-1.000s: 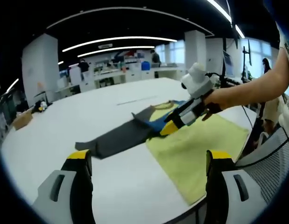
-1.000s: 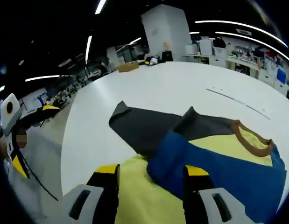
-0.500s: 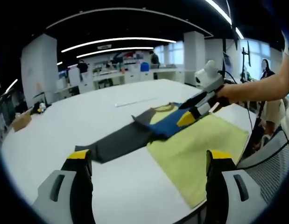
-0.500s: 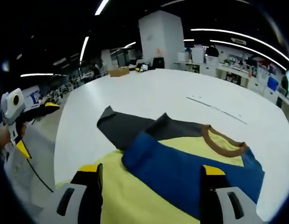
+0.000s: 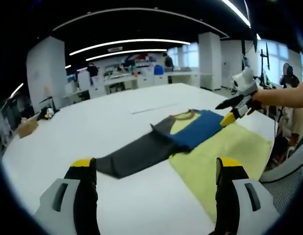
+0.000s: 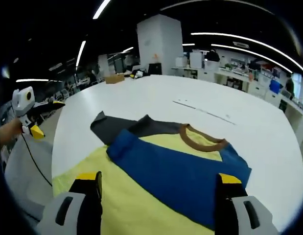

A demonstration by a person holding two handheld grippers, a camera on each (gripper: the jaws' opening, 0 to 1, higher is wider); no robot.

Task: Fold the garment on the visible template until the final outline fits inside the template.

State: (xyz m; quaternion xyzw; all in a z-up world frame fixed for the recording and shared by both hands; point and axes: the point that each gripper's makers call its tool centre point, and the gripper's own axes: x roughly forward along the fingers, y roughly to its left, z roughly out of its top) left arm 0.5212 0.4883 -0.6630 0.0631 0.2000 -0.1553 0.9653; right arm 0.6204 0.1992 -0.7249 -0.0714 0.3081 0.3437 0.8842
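A long-sleeved garment lies flat on the white table [image 5: 82, 127]. Its yellow body [image 5: 224, 156] faces me, with a blue sleeve [image 5: 195, 129] folded across it below the brown collar [image 5: 186, 115]. A dark grey sleeve [image 5: 136, 156] stretches out to the left. My left gripper [image 5: 156, 196] hangs open over the near table, short of the grey sleeve. My right gripper [image 5: 228, 113] hovers past the blue sleeve, held by a hand. In the right gripper view the blue sleeve [image 6: 185, 171] and yellow body [image 6: 117, 196] lie just ahead of the open right gripper [image 6: 158, 196]. The left gripper [image 6: 36, 129] is off to the left.
A thin line mark [image 5: 153, 106] runs across the table beyond the garment. A cardboard box [image 5: 26, 126] sits at the far left edge. A person's arm [image 5: 288, 95] and a mesh chair [image 5: 288, 166] are at the right. Desks and a pillar stand behind.
My right gripper opened wider and drew back from the blue sleeve, which stays folded over the yellow body. The left gripper stayed open; its view shifted slightly.
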